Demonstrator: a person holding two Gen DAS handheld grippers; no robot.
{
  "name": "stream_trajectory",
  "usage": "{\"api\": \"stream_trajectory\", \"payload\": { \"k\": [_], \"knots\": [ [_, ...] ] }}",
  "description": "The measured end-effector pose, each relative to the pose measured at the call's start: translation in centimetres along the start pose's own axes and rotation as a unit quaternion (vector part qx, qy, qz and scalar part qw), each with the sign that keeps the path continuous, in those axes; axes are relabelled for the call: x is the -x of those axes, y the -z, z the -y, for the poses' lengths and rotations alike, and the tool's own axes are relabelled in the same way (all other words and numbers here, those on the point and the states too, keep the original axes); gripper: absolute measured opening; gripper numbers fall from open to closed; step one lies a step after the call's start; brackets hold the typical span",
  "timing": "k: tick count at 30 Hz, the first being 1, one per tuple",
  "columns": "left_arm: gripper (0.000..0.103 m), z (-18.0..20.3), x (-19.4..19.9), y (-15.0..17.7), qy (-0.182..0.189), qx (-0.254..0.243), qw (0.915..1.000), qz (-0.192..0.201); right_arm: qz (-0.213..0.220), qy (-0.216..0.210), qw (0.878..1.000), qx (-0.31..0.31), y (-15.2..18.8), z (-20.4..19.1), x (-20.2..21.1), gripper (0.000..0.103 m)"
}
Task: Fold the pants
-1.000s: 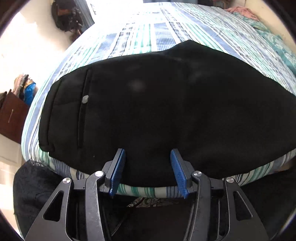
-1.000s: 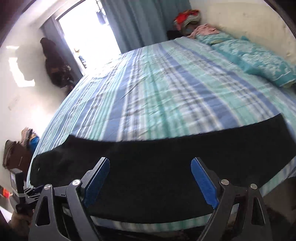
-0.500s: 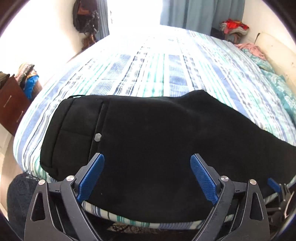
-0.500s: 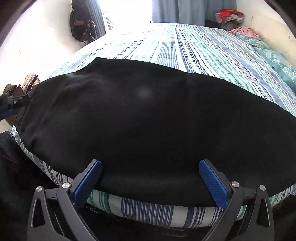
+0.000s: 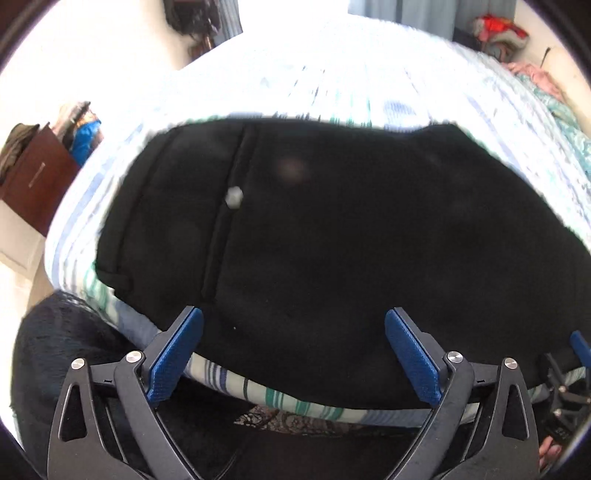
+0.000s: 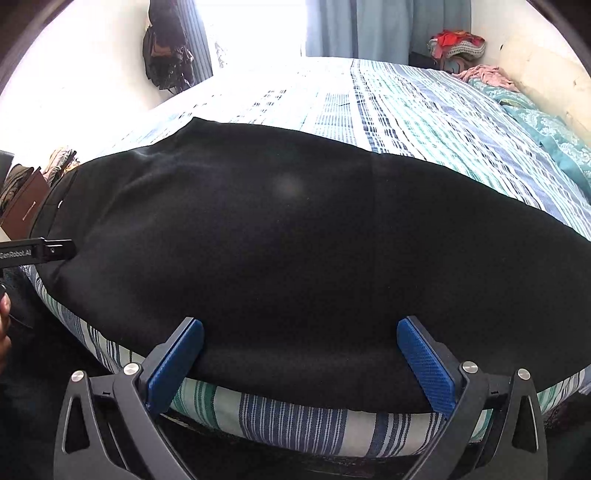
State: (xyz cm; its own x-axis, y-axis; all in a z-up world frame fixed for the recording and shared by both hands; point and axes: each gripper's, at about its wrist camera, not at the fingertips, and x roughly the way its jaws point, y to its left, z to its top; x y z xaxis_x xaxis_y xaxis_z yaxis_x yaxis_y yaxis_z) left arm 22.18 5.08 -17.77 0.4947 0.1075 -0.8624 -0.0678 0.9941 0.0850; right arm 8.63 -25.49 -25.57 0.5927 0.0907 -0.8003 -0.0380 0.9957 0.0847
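Where a striped bedsheet point(image 6: 424, 122) covers the bed beside blue curtains point(image 6: 369, 26), black pants point(image 6: 295, 240) are spread along its near edge; the left gripper point(image 5: 293, 354) and right gripper point(image 6: 300, 363) are held wide open, empty, just before them.

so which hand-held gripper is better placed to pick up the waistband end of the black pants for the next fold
Probably the left hand-held gripper: its open jaws hover at the near edge of the black fabric pants beside the waistband. The right hand-held gripper, also open, faces the legs.
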Motion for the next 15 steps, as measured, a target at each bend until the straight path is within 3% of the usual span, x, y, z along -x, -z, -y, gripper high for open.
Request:
{"api": "stream_trajectory", "payload": {
  "k": [3,5,8,10,11,12,13,15],
  "knots": [
    [0.1,2.5,3.4,-2.1,0.025,-0.043,0.9944,0.094,-0.002,0.0,1.0,0.0,-0.2,0.0,0.0,0.103],
    [0.1,4.4,3.6,-4.3,0.038,-0.077,0.9903,0.109,0.0,0.003,1.0,0.002,-0.2,-0.1,-0.1,0.103],
    [0.1,5.4,0.3,-7.9,0.037,-0.06,0.993,0.094,0.0,0.004,1.0,0.005,-0.2,-0.2,-0.1,0.103],
    [0.1,5.0,-3.6,-9.4,-0.001,-0.033,0.9983,0.048,0.0,0.001,1.0,0.005,-0.3,-0.2,-0.1,0.103],
    [0.1,4.4,-6.2,-9.7,-0.039,-0.019,0.999,0.013,0.0,0.0,1.0,0.006,-0.3,-0.2,-0.1,0.103],
    [0.101,2.9,-8.1,-8.6,-0.054,-0.011,0.9984,-0.011,0.0,0.0,1.0,0.007,-0.3,-0.2,-0.1,0.103],
    [0.102,2.4,-8.7,-7.8,-0.04,-0.012,0.9991,-0.005,0.0,-0.001,1.0,0.007,-0.3,-0.2,-0.2,0.103],
    [0.102,3.2,-7.5,-6.4,-0.061,-0.047,0.9965,0.031,-0.001,-0.001,1.0,0.008,-0.4,-0.2,-0.2,0.103]
  ]
}}
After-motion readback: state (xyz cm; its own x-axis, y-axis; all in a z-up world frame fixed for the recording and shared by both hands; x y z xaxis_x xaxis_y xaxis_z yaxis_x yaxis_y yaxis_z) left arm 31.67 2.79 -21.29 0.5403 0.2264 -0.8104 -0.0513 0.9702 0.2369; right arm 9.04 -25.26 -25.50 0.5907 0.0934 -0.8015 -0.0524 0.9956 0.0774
